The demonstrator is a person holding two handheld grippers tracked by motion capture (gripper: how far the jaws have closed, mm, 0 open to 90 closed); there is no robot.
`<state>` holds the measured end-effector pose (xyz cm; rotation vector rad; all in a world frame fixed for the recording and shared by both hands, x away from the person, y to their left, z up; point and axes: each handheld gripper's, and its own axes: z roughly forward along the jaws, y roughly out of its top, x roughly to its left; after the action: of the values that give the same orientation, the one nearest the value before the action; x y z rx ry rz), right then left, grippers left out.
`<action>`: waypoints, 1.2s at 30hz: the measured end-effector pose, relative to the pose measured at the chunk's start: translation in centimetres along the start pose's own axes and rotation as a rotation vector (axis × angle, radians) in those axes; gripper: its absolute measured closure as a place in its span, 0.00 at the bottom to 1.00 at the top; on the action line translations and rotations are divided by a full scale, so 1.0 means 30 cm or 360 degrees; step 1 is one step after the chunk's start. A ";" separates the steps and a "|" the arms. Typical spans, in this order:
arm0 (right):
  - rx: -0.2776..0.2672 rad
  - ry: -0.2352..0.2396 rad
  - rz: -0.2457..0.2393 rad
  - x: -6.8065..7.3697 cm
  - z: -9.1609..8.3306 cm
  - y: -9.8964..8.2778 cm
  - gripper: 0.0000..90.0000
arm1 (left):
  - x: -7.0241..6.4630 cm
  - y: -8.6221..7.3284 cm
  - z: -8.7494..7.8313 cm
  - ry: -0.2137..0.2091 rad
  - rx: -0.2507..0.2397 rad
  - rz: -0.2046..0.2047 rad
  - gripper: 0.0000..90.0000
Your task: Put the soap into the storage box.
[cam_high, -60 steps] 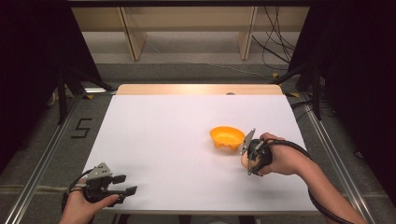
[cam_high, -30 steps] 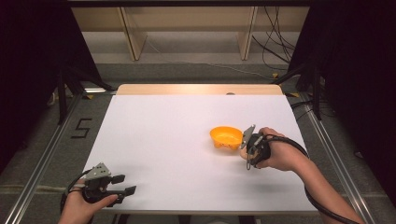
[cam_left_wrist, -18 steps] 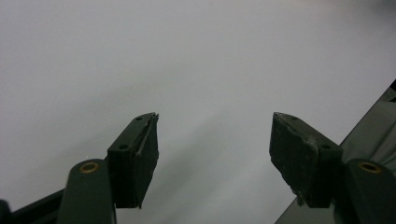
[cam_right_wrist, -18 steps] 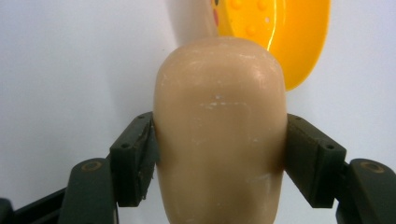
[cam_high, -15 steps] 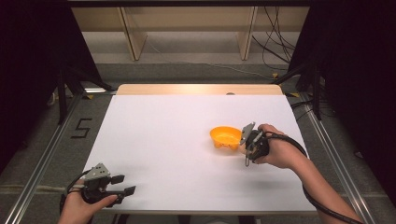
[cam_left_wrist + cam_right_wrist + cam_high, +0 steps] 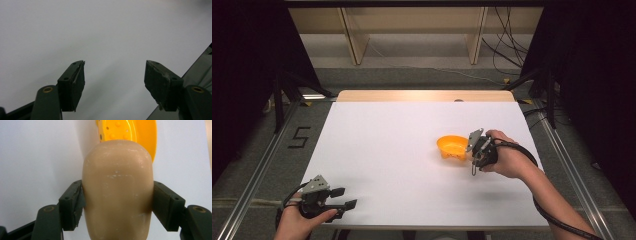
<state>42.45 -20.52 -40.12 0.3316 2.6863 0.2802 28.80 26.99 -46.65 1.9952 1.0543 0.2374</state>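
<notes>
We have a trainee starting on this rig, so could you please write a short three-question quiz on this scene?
1. True or false: the right gripper is shut on a beige rounded object.
2. Which holds nothing between its jaws? A. the left gripper B. the right gripper
3. Fill in: just beyond the held object sits an orange ____ with a perforated inside.

Key
1. True: both pads press its sides in the right gripper view.
2. A: its jaws stand apart over the bare white table.
3. Bowl.
</notes>
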 end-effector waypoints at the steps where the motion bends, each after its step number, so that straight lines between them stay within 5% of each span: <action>1: 0.0010 -0.0010 -0.0018 -0.004 -0.001 0.003 0.37 | 0.000 0.000 0.000 0.0000 0.0000 0.0000 0.36; 31: -0.0012 -0.0029 -0.0018 -0.036 0.007 0.068 0.37 | -0.002 -0.001 0.003 -0.0004 -0.0002 -0.0006 0.36; 32: -0.0034 -0.0027 -0.0074 -0.046 0.010 0.070 0.37 | -0.002 -0.001 0.003 -0.0004 -0.0003 -0.0005 0.36; 33: -0.0020 -0.0033 -0.0020 -0.037 0.009 0.072 0.37 | -0.002 -0.001 0.003 -0.0003 -0.0002 -0.0008 0.36; 36: -0.0040 -0.0029 -0.0073 -0.047 0.011 0.078 0.37 | -0.002 -0.001 0.004 -0.0005 -0.0002 -0.0006 0.36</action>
<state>44.28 -18.63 -39.31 0.2629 2.6665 0.2957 28.81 26.90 -46.73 1.9916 1.0560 0.2327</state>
